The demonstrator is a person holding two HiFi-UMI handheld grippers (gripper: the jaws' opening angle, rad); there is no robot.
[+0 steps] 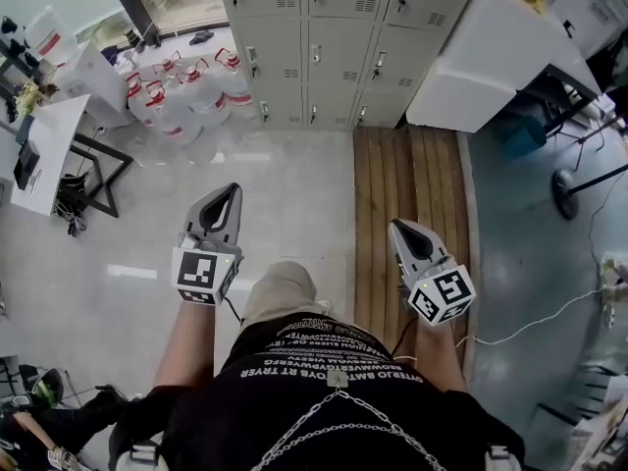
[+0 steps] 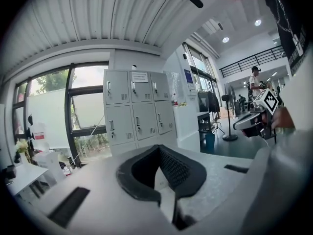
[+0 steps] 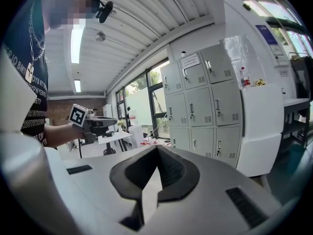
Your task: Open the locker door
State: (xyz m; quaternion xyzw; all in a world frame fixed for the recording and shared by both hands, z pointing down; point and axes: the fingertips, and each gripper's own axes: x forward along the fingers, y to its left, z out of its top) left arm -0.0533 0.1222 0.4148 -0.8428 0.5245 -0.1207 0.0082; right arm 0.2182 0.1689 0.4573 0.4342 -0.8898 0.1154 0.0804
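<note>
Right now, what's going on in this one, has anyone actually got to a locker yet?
Not yet. A person stands some way back from a bank of grey lockers, holding a gripper in each hand. The left gripper and the right gripper are both shut with nothing between their jaws, and both point toward the lockers. Every locker door in view looks closed, and neither gripper is near a handle.

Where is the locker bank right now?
Head view, top centre: the grey locker bank stands well ahead of the left gripper and right gripper, with water jugs to its left and a white cabinet to its right.
</note>
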